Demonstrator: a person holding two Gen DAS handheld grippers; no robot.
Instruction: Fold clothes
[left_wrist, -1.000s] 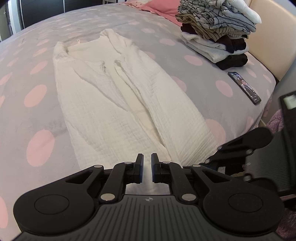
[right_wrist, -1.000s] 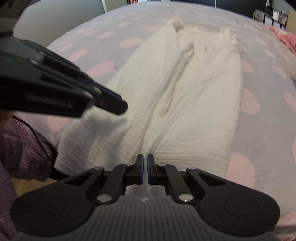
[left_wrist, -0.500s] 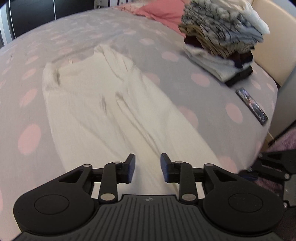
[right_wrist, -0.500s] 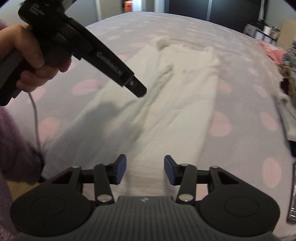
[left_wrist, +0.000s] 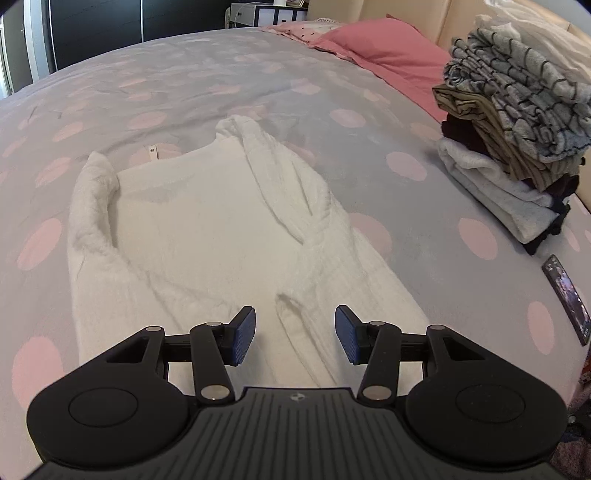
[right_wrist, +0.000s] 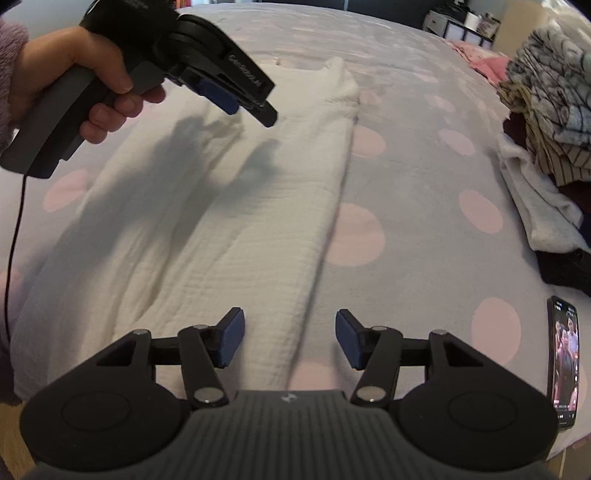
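1. White crinkle-textured garment (left_wrist: 207, 236) lies spread lengthwise on the bed, on a grey bedspread with pink dots (left_wrist: 369, 177). Both long sides are folded in toward the middle; the neck end points away from the cameras and the hem end is nearest them.
2. Left gripper (left_wrist: 294, 334): jaws spread wide, nothing between the blue pads (left_wrist: 242, 334). It hovers above the hem end of the garment, clear of the cloth.
3. In the right wrist view the same left gripper (right_wrist: 247, 101) is seen from the side, held up in the air by a hand (right_wrist: 74, 85) on its grey handle, a fuzzy purple sleeve at the wrist. Its shadow falls on the garment (right_wrist: 236, 221) below.
4. Right gripper (right_wrist: 290, 339): jaws also wide apart and empty, poised over the garment's right-hand folded edge near the hem; contact not seen.
5. Stack of folded clothes (left_wrist: 517, 140) sits at the right side of the bed, well apart from the garment.
6. Smartphone (right_wrist: 563, 362), screen lit, lies on the bedspread near the right edge, between the stack and the bed's near corner.
7. Pink pillow (left_wrist: 384, 55) at the far head end.
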